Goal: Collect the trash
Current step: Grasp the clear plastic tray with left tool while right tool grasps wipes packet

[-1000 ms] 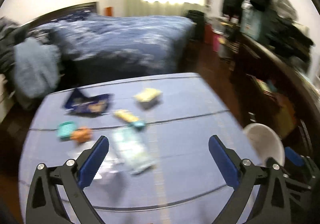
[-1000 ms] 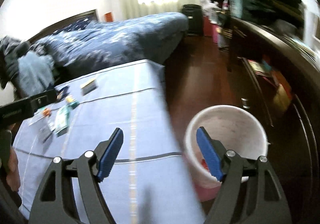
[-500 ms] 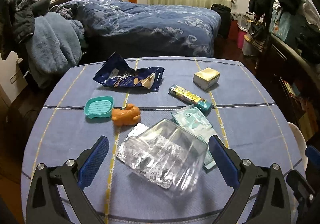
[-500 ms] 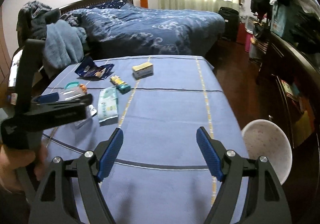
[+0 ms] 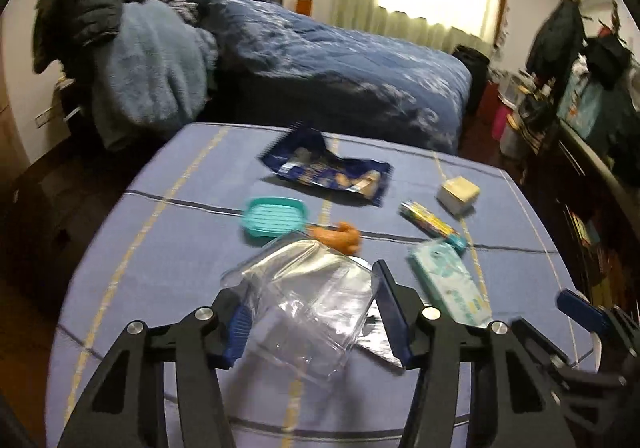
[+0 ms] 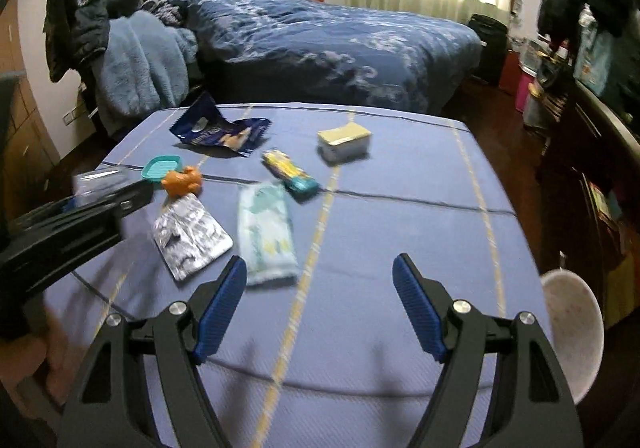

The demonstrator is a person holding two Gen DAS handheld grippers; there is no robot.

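My left gripper (image 5: 312, 312) clamps the clear plastic clamshell (image 5: 308, 304) — right gripper (image 6: 320, 304) spread wide, empty, above the tablecloth (image 6: 400, 208).

No text can be read with certainty; the dark blue snack bag (image 6: 218, 132) near the far left corner of the surface (image 6: 400, 216) carries pale lettering, too blurred to spell out; the pale green wipes pack (image 5: 450, 284) shows small blue print at its near end, illegible; the yellow wrapper (image 6: 290, 170) and the foil blister sheet (image 6: 190, 238) bear markings too small to make out.
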